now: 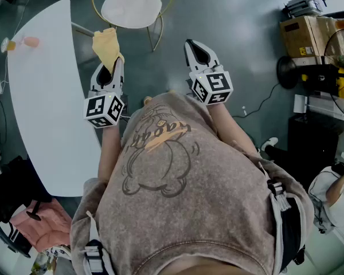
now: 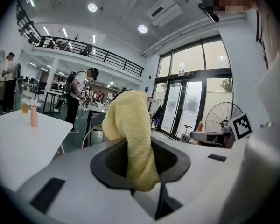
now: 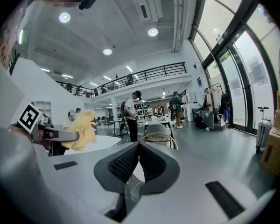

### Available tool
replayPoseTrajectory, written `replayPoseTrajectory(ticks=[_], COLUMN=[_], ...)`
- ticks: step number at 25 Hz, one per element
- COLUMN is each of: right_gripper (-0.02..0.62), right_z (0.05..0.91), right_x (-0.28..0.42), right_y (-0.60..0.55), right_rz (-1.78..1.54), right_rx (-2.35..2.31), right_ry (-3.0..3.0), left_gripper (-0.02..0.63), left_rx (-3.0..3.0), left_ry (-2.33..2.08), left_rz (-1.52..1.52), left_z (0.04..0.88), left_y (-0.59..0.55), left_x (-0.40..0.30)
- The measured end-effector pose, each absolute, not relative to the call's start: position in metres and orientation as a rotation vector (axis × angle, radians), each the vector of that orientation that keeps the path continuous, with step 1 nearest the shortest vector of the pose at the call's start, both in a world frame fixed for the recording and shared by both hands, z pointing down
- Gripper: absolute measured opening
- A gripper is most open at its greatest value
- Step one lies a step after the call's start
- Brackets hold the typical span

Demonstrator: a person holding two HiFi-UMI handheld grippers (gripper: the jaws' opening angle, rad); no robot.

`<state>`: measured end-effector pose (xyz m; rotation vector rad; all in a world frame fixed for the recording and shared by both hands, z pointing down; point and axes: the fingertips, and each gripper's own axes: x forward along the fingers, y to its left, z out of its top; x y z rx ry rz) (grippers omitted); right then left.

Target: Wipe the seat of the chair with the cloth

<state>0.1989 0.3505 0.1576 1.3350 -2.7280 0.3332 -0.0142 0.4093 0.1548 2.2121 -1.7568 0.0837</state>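
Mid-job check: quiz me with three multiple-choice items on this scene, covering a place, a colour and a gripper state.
1. Where is the chair?
A) ahead, beyond both grippers
B) between the grippers
C) far right

2. What colour is the cloth?
A) blue
B) yellow
C) red

3. The right gripper is:
A) shut on the cloth
B) wide open
C) shut, holding nothing

Answers:
1. A, the head view shows it past both gripper tips.
2. B, it is yellow in the left gripper.
3. C, its pads meet with nothing between.
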Motion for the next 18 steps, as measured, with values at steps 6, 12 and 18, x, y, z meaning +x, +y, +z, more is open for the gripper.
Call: replayPoseTrajectory(ticks=[6,12,18], right_gripper=[0.026,0.026,0.026], right_z=[0.158,0.158,0.168], right_x=[0.198,0.184,0.177], right_y=[0.350,0.349,0.360], right_rz=[0.343,0.341,0.365], right_rx=[1.357,1.389,1.419], right_ry=[-2.732,-2.732,-2.701], left_gripper=[0.110,0.110,0.110], left_rx=[2.206,2.209,2.210], left_ry=[-1.757,-1.742,-1.679], left_rz=[0.086,0.070,0.029], left_z=[0.158,0.163,0.168], left_y=[0.409,0.408,0.411], left_x=[-0.016,-0.032,-0.041])
